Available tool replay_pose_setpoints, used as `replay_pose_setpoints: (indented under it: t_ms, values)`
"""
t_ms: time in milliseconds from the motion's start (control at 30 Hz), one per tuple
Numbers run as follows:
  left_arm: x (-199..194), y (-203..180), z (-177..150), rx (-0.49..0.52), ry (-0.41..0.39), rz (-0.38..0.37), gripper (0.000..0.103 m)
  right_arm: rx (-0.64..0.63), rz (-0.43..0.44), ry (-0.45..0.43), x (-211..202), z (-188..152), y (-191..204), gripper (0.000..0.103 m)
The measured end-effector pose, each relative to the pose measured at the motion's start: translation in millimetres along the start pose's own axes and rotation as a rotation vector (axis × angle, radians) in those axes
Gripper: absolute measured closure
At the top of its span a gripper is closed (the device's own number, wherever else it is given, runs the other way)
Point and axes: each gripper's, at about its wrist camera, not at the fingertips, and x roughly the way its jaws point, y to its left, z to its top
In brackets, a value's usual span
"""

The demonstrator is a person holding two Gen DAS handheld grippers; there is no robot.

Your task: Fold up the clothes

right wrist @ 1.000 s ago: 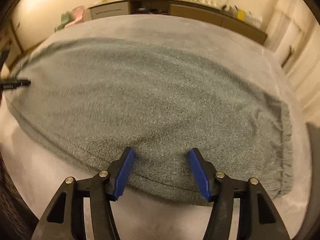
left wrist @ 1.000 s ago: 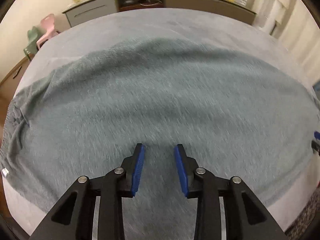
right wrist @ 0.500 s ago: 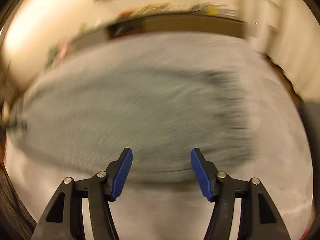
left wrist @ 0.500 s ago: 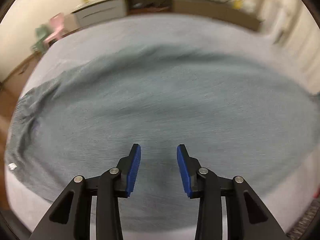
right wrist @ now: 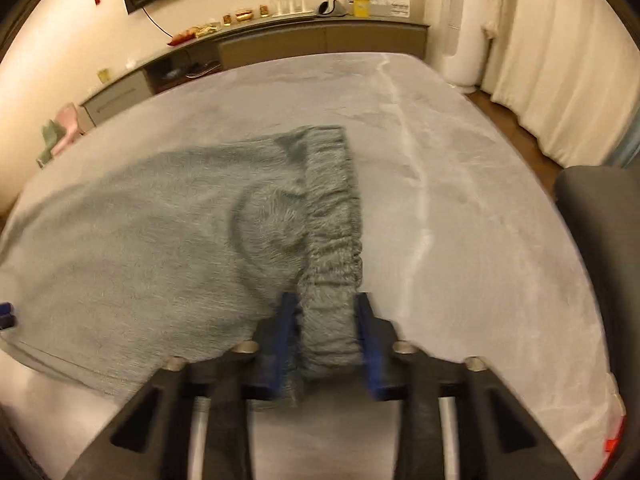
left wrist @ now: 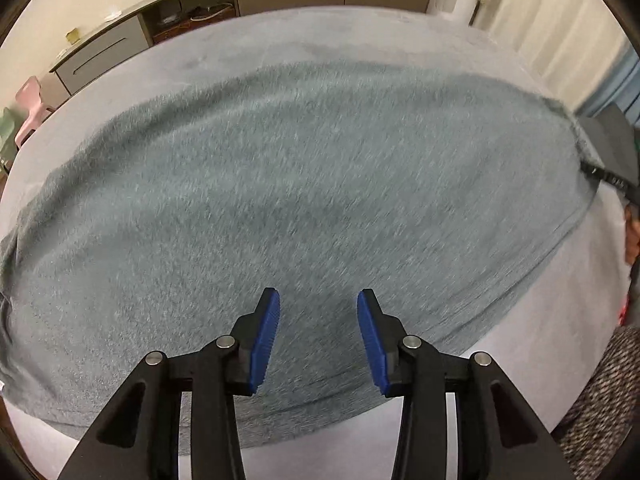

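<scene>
Right wrist view shows the right gripper (right wrist: 325,332) low at the near end of a grey garment's elastic waistband (right wrist: 332,208), which suggests trousers or shorts. The gathered band sits between the two blue fingers (right wrist: 366,344), which stand close on either side of it. The picture is blurred there, so whether they already press the cloth or only straddle it cannot be told for sure; they look nearly closed on it.

Left wrist view shows the left gripper (left wrist: 318,336) above the middle of the grey garment (left wrist: 304,184), its jaws well apart and holding nothing, with the fabric spread below them. The right gripper appears at the far right rim of this view, at the garment's edge.

The garment lies on a pale grey cloth-covered surface (right wrist: 480,200), stretched broadly and mostly flat, with some bunching beside the waistband. Its far left end runs out of view in both pictures, so the full outline is hidden.

As a judgement: the clothing is laid out long rather than in a compact stack, so folding remains to be done. Whether this flat shape is a single layer or already doubled over once cannot be settled from these views; a seam along the near edge fits either.
</scene>
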Motion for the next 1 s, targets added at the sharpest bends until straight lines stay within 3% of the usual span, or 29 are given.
replay_pose_setpoints:
  t_ms: [33, 67, 167, 267, 333, 433, 467, 533, 633, 800, 1000]
  values:
    - [-3.8, 1.1, 2.4, -0.017, -0.02, -0.03, 0.062, -0.006, -0.008, -0.003, -1.1, 2.2, 3.5, 0.075]
    - [-7.6, 2.2, 4.7, -0.034, -0.04, -0.061, 0.062, -0.025, -0.026, -0.019, -6.0, 4.3, 9.1, 0.084]
    - [-18.6, 10.1, 12.6, -0.081, -0.093, -0.137, 0.062, -0.183, -0.13, -0.151, -42.4, 7.3, 52.0, 0.086]
    - [-15.6, 24.8, 26.8, -0.129, -0.109, -0.213, 0.062, -0.347, -0.092, -0.222, -61.3, -5.1, 124.6, 0.086]
    - [-9.7, 13.9, 27.7, -0.129, -0.094, -0.235, 0.062, -0.441, -0.048, -0.223, -58.5, -18.5, 171.0, 0.086]
    - [0.0, -4.0, 28.0, -0.111, -0.069, -0.258, 0.062, -0.547, 0.017, -0.176, -36.9, -41.1, 217.1, 0.077]
    - [2.7, -11.9, 27.4, -0.101, -0.065, -0.26, 0.062, -0.574, 0.043, -0.146, -30.7, -44.0, 220.1, 0.066]
    - [5.6, -30.4, 27.9, -0.065, -0.063, -0.264, 0.061, -0.554, 0.111, -0.111, -31.3, -42.6, 209.6, 0.061]
    - [-7.1, -63.8, 34.6, 0.008, -0.073, -0.276, 0.056, -0.373, 0.237, -0.11, -49.3, -26.7, 160.1, 0.056]
    - [3.2, -129.1, 82.6, 0.103, -0.091, -0.296, 0.05, -0.125, 0.206, -0.084, -46.3, -14.3, 71.9, 0.055]
    - [41.0, -160.6, 118.9, 0.004, -0.041, -0.35, 0.05, 0.157, 0.149, -0.046, -41.4, -1.2, -31.4, 0.054]
